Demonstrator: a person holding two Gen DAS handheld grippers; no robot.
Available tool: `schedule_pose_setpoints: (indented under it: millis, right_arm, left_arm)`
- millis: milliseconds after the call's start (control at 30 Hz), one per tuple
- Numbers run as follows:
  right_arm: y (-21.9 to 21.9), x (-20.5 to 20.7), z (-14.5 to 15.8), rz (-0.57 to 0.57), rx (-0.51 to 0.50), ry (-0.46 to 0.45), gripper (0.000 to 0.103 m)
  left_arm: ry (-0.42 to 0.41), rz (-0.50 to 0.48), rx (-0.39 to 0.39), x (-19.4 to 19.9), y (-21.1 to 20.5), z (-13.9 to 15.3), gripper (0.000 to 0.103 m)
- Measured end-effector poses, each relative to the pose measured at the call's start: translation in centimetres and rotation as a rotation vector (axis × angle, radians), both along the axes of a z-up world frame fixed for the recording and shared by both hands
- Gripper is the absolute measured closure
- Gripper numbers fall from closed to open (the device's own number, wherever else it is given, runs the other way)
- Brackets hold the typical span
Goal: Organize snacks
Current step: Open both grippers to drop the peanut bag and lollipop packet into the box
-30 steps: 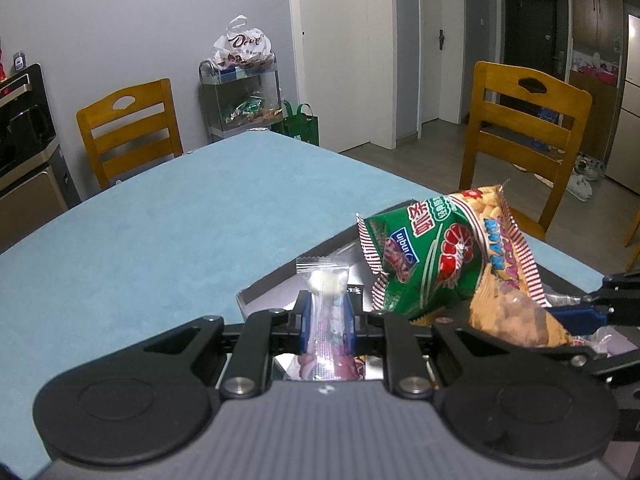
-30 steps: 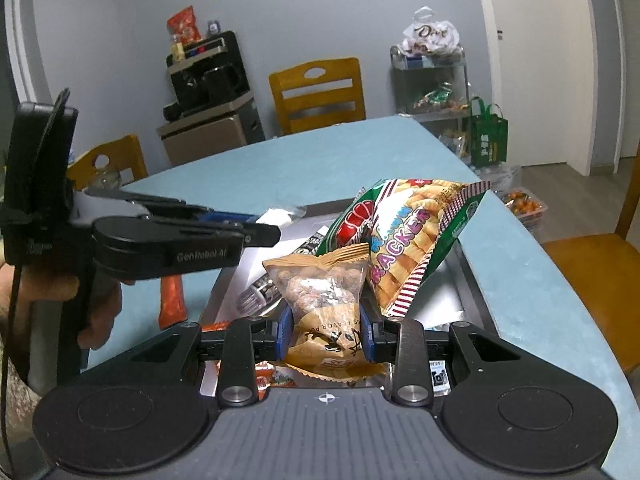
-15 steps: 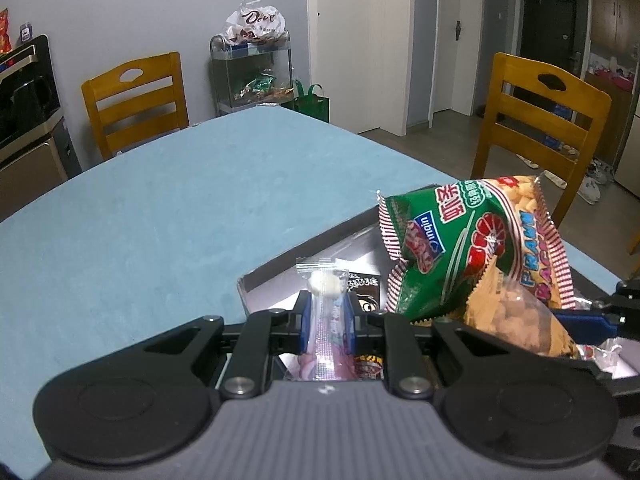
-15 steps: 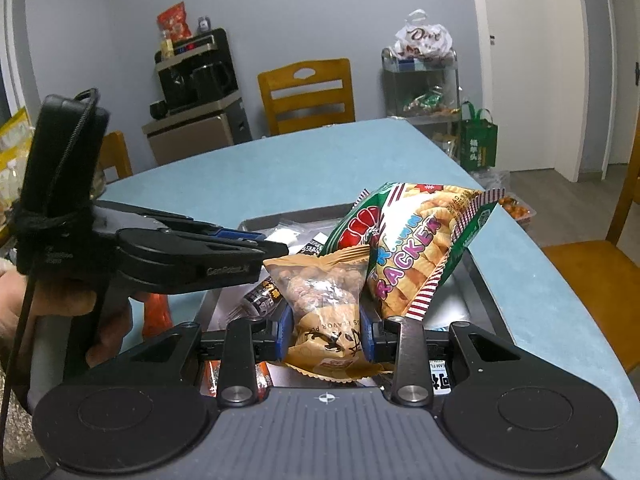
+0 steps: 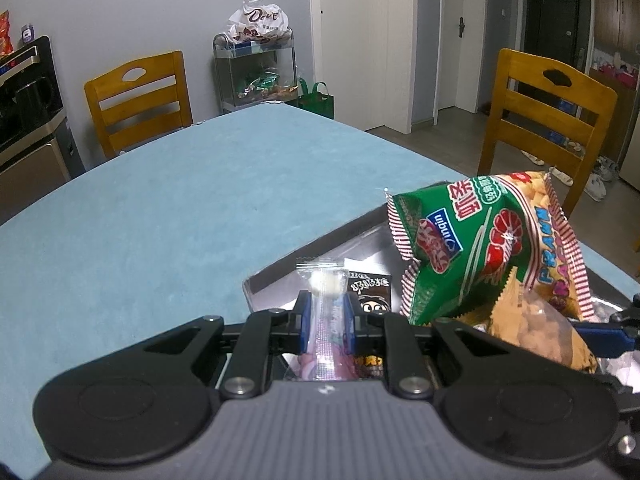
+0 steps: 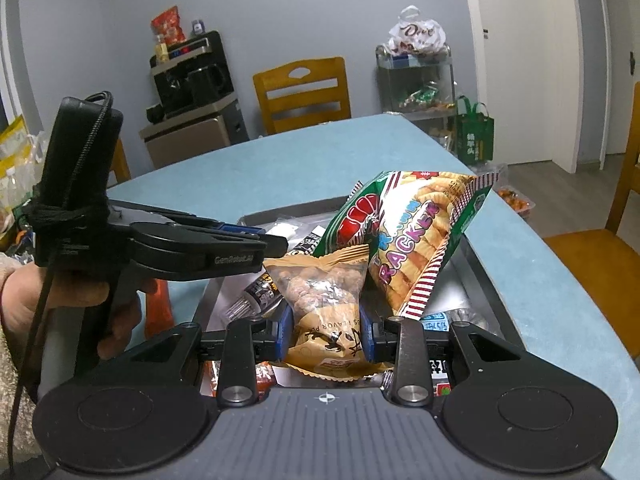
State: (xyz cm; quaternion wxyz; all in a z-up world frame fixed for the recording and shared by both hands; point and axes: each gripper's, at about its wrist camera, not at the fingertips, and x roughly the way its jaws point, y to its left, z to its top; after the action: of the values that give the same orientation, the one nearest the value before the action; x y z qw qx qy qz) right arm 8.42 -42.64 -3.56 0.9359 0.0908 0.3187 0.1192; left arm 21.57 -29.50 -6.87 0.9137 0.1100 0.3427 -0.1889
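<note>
Blue tabletop (image 5: 168, 216), metal tray (image 5: 320, 248) ahead. Left gripper (image 5: 326, 318) clamps clear candy packet (image 5: 326, 312); right gripper (image 6: 326, 330) clamps tan peanut bag (image 6: 326, 300), prawn cracker bag (image 6: 412, 236) just beyond.

A green prawn-cracker bag (image 6: 412, 240) with red-and-white striped ends stands tilted above the metal tray (image 6: 486, 276), leaning against a tan peanut packet (image 6: 328, 300) held upright just in front of it — clear at the top, nuts showing through. A slim clear candy sachet (image 5: 326, 320) with a white sweet at its top stands upright over the tray's near corner. Behind it a small black cartoon-face packet (image 5: 370, 292) lies flat inside the tray.
</note>
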Motion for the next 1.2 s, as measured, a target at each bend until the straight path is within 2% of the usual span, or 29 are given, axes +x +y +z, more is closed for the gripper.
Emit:
schedule_pose_setpoints:
  millis: [600,900,967,1033,1100,1200]
  right_arm:
    - [0.0,0.6,0.1,-0.036,-0.021,0.021,0.068]
    - [0.2,0.3,-0.1,-0.038,-0.028,0.017,0.065]
    - [0.0,0.3,0.0,-0.043,-0.019,0.018,0.065]
    - [-0.2,0.3,0.1,-0.045,-0.013,0.015,0.062]
    - [-0.3,0.2,0.3,-0.047,-0.01,0.006,0.055]
    - [-0.2,0.1,0.5,-0.043,-0.012,0.001,0.053]
  left_arm:
    - [-0.015,-0.054,0.038,0.3,-2.6,0.2,0.089]
    - [-0.016,-0.055,0.039,0.2,-2.4,0.1,0.087]
    - [-0.012,-0.058,0.042,0.2,-2.4,0.2,0.083]
    - [-0.006,-0.058,0.048,0.1,-2.5,0.3,0.071]
    - [-0.004,-0.053,0.051,0.2,-2.6,0.3,0.058]
    - [-0.007,-0.046,0.053,0.4,-2.3,0.3,0.056]
